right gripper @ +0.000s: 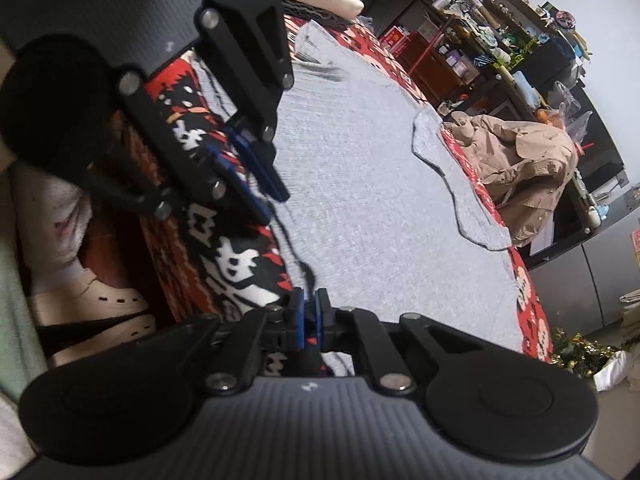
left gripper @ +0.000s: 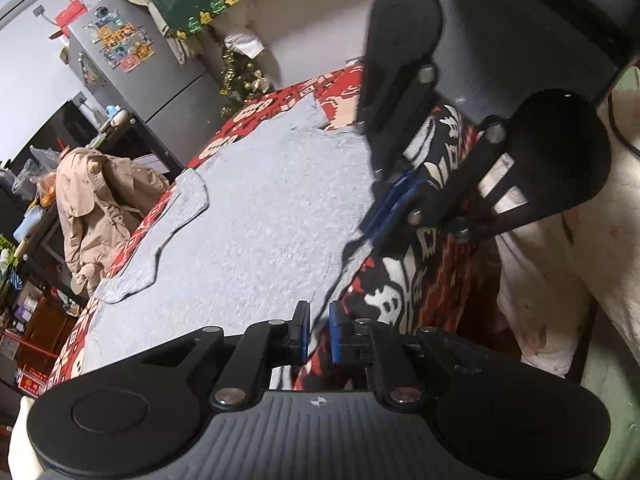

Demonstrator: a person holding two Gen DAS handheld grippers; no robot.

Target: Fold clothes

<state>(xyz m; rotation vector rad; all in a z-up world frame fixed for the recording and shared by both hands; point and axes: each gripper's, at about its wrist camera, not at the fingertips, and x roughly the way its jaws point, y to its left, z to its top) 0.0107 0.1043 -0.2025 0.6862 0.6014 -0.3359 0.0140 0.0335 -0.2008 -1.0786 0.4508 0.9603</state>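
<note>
Left gripper [left gripper: 318,330] sits closest, low at the near edge of the table, blue pads w/ a small gap btwn them. Grey garment's edge and the red patterned cloth run under/through that gap; pads don't look pressed on anything, so slightly parted, not gripping. Right gripper [right gripper: 307,320] is just beside it along the same near edge, pads drawn nearly together. Something dark sits btwn them, prob the garment hem, but can't tell for sure if it's pinched.

Grey knit garment [left gripper: 256,208] lies spread flat across most of the table, one sleeve [left gripper: 168,232] folded back along the far edge. Under it a red tablecloth [left gripper: 348,92] w/ white figures hangs off the near side. Beige coat [left gripper: 100,208] is draped over something just past the far edge. Grey fridge [left gripper: 160,72] w/ stickers stands further back, cluttered shelves [right gripper: 500,40] along the wall. Cream clog [right gripper: 100,304] on the floor by the near side.
</note>
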